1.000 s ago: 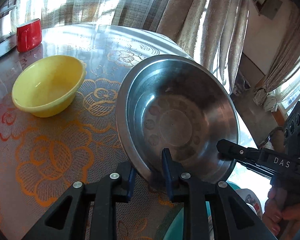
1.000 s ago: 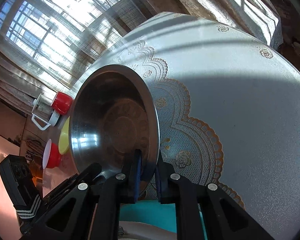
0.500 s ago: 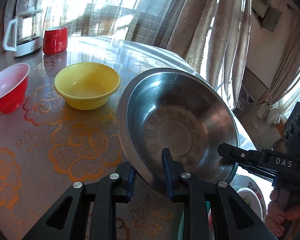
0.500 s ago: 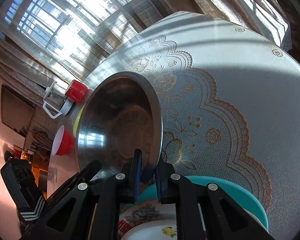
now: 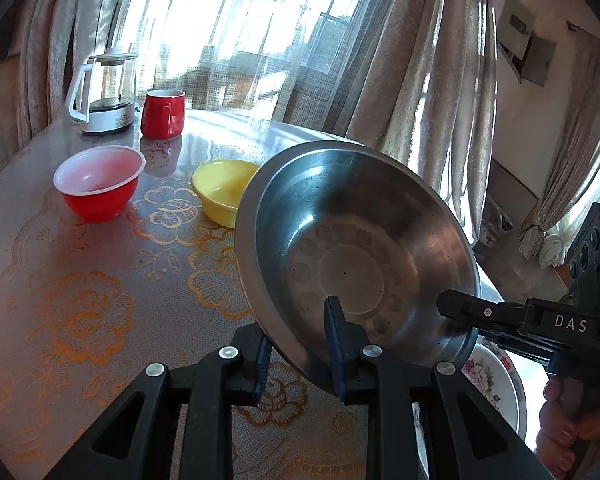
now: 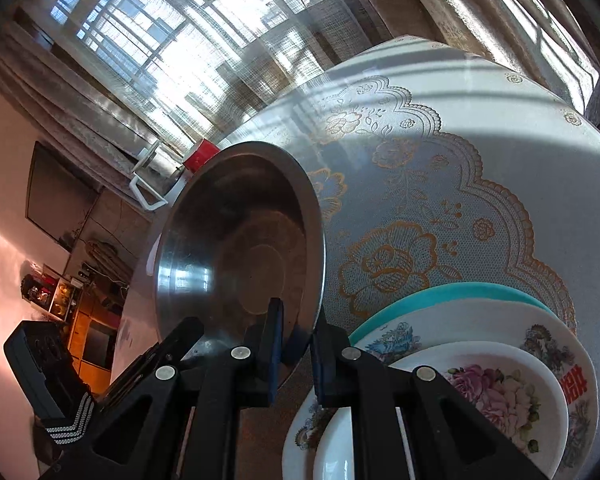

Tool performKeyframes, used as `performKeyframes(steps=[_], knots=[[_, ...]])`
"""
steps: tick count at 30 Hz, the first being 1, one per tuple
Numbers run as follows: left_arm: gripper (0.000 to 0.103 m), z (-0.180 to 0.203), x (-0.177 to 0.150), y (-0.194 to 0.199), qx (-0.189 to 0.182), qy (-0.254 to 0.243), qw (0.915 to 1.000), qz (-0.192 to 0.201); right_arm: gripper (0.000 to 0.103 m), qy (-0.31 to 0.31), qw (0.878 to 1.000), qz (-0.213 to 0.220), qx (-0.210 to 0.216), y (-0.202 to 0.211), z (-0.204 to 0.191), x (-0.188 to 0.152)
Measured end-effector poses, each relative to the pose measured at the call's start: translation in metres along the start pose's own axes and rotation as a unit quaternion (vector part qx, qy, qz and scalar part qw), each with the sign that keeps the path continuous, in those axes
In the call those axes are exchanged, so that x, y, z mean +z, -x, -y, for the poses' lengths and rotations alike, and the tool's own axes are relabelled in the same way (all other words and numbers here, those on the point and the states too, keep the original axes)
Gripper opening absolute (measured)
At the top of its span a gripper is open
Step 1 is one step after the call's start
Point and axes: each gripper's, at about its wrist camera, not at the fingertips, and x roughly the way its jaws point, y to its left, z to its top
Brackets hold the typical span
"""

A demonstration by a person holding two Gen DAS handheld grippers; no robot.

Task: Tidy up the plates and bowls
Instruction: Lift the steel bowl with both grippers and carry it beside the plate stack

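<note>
A large steel bowl hangs tilted above the table, held by both grippers. My left gripper is shut on its near rim. My right gripper is shut on the rim of the same bowl; it shows from the side in the left wrist view. A yellow bowl and a red bowl sit on the table behind. A stack of plates, floral ones on a teal one, lies below my right gripper; its edge shows in the left wrist view.
A red mug and a glass kettle with a white handle stand at the table's far left. The table carries a lace floral cloth. Curtains and windows lie behind. The table edge runs close on the right.
Both grippers have carried the steel bowl back towards me and upward. The red bowl, mug, kettle and the plate stack have come into view.
</note>
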Motion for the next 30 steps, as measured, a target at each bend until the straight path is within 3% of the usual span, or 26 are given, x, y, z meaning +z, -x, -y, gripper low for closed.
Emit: performKeyframes(steps=[11, 22, 30], knots=[[0.026, -0.021, -0.032, 0.056, 0.011, 0.022, 0.9991, 0.034, 0.012, 0.023, 1.000, 0.006, 0.019, 0.020, -0.037, -0.043], [0.026, -0.042, -0.072, 0.092, 0.034, 0.029, 0.9987, 0.026, 0.013, 0.015, 0.999, -0.021, 0.039, 0.012, -0.046, -0.092], [0.026, -0.057, -0.090, 0.092, 0.047, 0.043, 0.9980, 0.007, 0.014, 0.023, 0.998, -0.050, 0.031, -0.002, -0.048, -0.111]])
